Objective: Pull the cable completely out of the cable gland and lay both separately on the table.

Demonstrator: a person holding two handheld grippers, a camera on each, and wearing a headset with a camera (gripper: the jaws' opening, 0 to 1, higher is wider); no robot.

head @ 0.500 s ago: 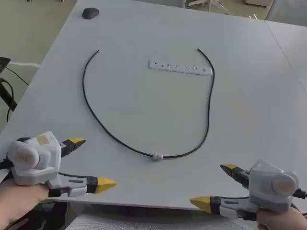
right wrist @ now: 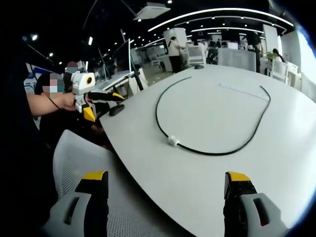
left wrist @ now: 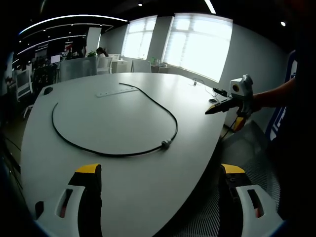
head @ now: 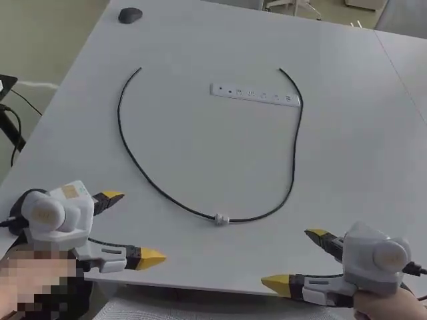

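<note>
Item: cable gland (head: 219, 218), small and white, threaded on the black cable (head: 131, 155).
- Location: on the counter (head: 220, 153), at the near bottom of the cable's U-shaped loop, a little in from the near edge.
- Axis: here the cable, and the gland with it, runs left to right. Both arms of the loop curve off to the far side.

Item: my left claw (head: 137, 225).
- State: jaws spread, holding nothing, over the near edge to the left of the gland.

Item: my right claw (head: 292, 259).
- State: jaws spread, holding nothing, over the near edge to the right.

Relation: the gland lies farther in than both claws and about midway between them. I judge neither clearly nearer.

Room:
- Bare counter inside the loop.
- Power strip (head: 255, 94) lies far, between the cable ends.
- Mouse (head: 130, 15) at the far left corner, well apart.
</note>
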